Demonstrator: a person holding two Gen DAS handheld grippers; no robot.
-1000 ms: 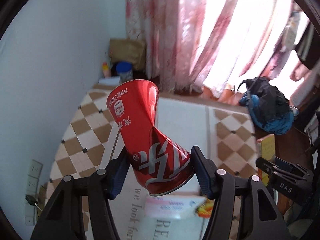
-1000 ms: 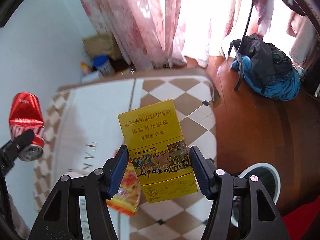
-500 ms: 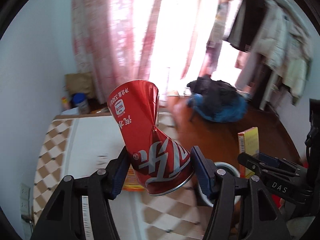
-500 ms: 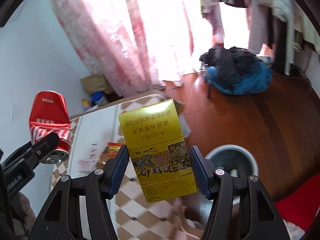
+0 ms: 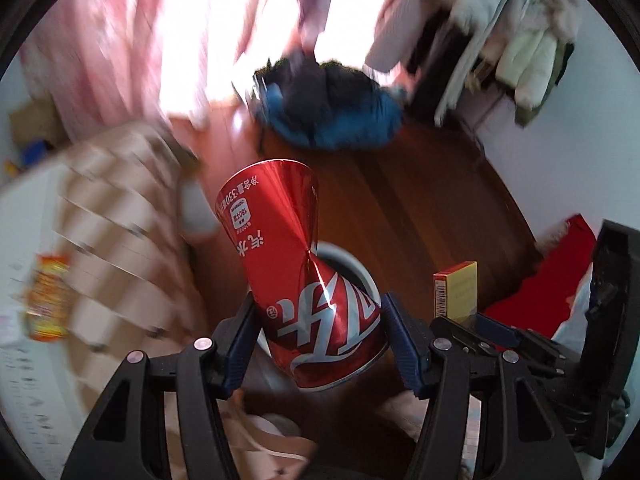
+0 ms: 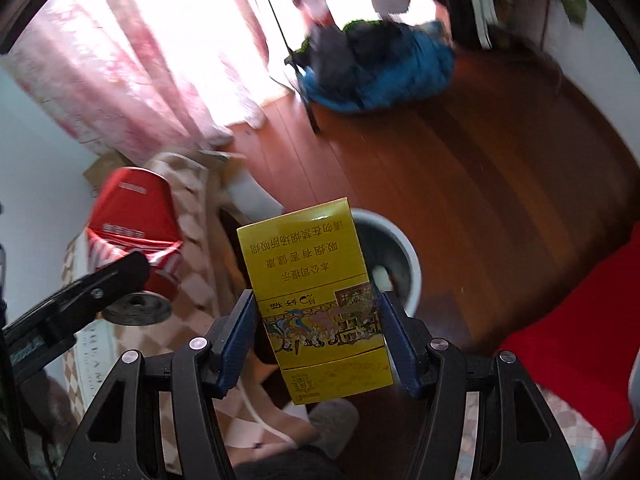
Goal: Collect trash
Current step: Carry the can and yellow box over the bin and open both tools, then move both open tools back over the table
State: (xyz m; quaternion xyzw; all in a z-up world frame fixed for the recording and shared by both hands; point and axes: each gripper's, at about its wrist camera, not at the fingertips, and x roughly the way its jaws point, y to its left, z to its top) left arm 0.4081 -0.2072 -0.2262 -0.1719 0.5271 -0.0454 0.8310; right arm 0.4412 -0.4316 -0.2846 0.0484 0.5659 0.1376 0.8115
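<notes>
My left gripper (image 5: 318, 332) is shut on a crushed red soda can (image 5: 296, 276), held upright in the air. Behind and below the can shows the rim of a white bin (image 5: 352, 264) on the wooden floor. My right gripper (image 6: 316, 328) is shut on a yellow cigarette box (image 6: 316, 300); the same box (image 5: 456, 288) appears at the right of the left wrist view. The white bin (image 6: 404, 256) stands on the floor just behind the box, with something pale inside. The red can (image 6: 132, 224) and the left gripper's arm show at the left of the right wrist view.
A table with a checked cloth (image 5: 116, 232) lies left, an orange snack wrapper (image 5: 48, 296) on it. A blue and black bag (image 6: 376, 68) sits on the wooden floor (image 6: 500, 152) near pink curtains (image 6: 132, 60). Clothes (image 5: 520, 48) hang at upper right. A red cloth (image 6: 580, 312) lies right.
Both grippers have swung right, away from the table and over the floor. The bin now sits closer, right behind the can and the box. Both holds are unchanged.
</notes>
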